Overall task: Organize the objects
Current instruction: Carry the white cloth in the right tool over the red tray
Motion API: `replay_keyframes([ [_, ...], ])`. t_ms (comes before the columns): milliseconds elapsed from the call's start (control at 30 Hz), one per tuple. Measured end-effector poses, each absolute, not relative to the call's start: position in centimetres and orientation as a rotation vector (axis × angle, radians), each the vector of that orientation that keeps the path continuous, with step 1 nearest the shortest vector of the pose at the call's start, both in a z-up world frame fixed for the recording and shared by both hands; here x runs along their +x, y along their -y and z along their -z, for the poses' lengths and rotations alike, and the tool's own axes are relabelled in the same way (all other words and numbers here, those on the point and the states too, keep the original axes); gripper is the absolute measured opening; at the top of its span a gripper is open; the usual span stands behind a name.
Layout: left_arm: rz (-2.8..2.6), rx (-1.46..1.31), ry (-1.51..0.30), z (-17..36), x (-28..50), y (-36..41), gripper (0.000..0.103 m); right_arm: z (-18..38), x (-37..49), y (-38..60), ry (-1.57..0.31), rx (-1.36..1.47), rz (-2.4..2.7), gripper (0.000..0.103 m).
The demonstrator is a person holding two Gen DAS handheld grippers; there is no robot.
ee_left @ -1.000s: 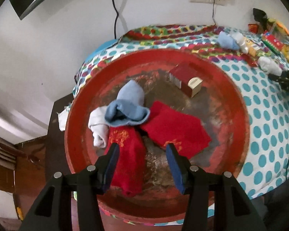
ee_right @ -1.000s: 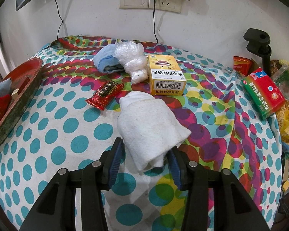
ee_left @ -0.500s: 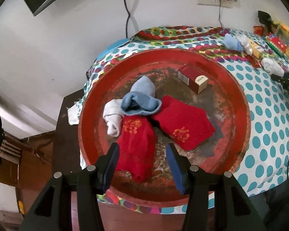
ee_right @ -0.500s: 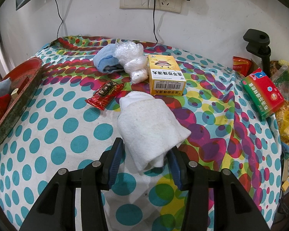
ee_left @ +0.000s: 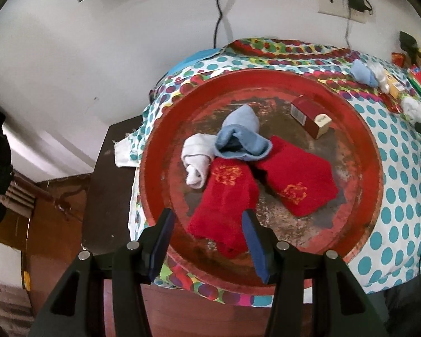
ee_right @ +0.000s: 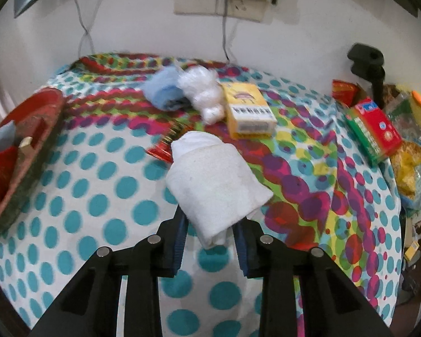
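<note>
My right gripper (ee_right: 210, 238) pinches the near end of a rolled white towel (ee_right: 214, 181), soft terry, its long axis running away from me toward the yellow box (ee_right: 248, 112) on the dotted tablecloth (ee_right: 98, 202); a red packet (ee_right: 161, 147) is half hidden behind it. My left gripper (ee_left: 207, 234) hangs wide open, holding nothing, above a red sock (ee_left: 224, 205) in the worn round red tray (ee_left: 370, 168).

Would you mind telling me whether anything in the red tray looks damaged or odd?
Yes: the red tray has a badly worn floor, its red coating flaked to dark, mottled patches around the socks. The blue sock lies crumpled over the white sock and a red sock, not laid flat.
</note>
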State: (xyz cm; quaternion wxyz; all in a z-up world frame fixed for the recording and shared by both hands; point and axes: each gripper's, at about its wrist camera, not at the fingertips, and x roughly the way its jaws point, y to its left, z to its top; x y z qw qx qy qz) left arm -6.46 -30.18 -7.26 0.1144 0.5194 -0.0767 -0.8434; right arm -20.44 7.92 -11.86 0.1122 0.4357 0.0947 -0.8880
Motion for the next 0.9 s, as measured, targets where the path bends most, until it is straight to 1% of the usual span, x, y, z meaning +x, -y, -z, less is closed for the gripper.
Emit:
replay_keyframes([
  [200, 2.400, 1.504, 0.112, 7.1, -6.8, 31.5, 0.052, 10.6, -19.3, -5.7, -0.278, 1.233, 2.592, 0.029],
  [400, 2.393, 1.504, 0.102, 6.9, -6.8, 31.4, 0.052, 9.6, -18.6, -3.4, -0.245, 1.202, 2.552, 0.029],
  [900, 2.366, 1.509, 0.083, 6.9, -6.8, 31.9, 0.052, 7.3, -16.2, 5.4, -0.283, 1.110, 2.380, 0.029],
])
